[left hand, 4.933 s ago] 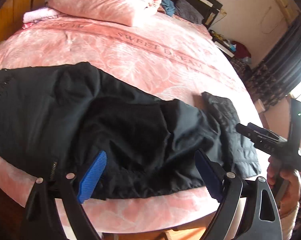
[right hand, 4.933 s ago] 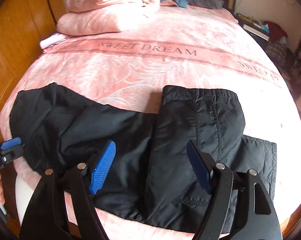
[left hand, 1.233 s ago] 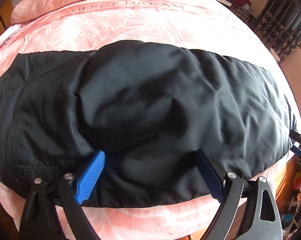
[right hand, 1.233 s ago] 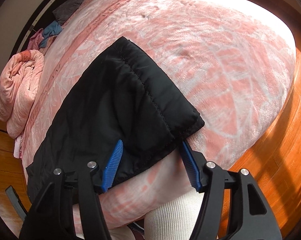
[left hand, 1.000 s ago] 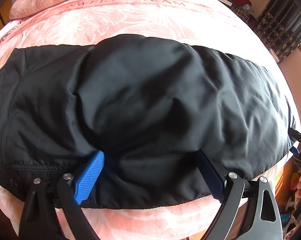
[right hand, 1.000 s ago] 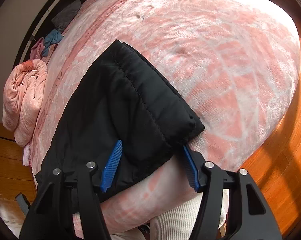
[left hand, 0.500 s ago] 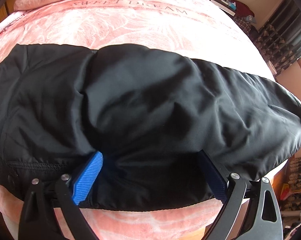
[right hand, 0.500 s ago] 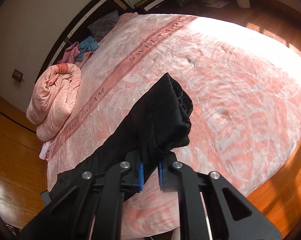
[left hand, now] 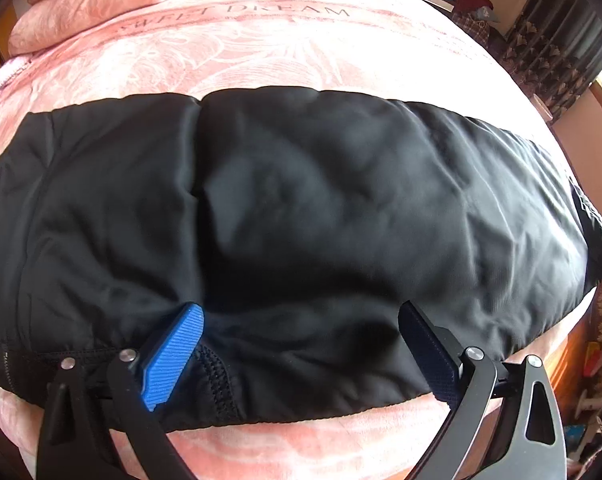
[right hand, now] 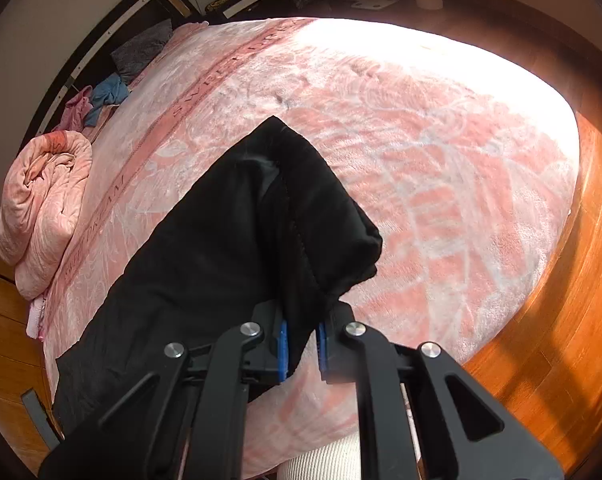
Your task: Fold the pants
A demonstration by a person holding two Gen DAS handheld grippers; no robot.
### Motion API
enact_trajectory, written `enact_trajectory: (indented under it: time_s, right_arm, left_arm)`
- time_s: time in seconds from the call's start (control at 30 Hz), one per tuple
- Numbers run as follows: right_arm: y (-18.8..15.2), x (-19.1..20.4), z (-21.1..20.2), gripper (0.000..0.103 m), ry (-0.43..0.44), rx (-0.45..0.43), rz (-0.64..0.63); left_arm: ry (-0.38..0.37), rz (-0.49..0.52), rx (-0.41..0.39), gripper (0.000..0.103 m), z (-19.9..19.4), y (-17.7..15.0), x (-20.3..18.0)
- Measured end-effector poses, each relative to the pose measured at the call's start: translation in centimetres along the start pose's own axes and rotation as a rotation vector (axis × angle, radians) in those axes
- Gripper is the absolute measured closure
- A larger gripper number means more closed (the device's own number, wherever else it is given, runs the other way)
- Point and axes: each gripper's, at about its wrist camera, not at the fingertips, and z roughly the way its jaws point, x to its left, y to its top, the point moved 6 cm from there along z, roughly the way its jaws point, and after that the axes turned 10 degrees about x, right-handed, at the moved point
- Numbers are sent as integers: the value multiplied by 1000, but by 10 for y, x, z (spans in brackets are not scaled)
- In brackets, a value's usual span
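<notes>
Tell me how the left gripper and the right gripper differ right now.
The left gripper stands wide open, its jaws still parting over the black pants; the right gripper is shut on a bunched end of the pants. The fabric under the left gripper lies flat on the pink bed, while the end in the right gripper is raised off it. Both have blue pads on black fingers and point steeply down at the same garment.
</notes>
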Motion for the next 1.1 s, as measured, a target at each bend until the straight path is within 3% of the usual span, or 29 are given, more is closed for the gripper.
enact_trajectory:
  time_s: [0.2, 0.43, 0.63, 1.1]
  right_arm:
    - [-1, 65, -45, 93, 0, -113, -176]
    - [-29, 166, -67, 92, 100, -160, -415]
    - [-64, 227, -52, 91, 103, -128, -585]
    - [-154, 305, 8, 91, 123, 36, -850]
  left_arm:
    - [9, -72, -21, 4, -20, -8, 47]
    - [46, -185, -49, 4, -37, -16, 119]
    - [40, -274, -71, 4, -47, -18, 166]
    - [32, -327, -112, 4, -62, -21, 197]
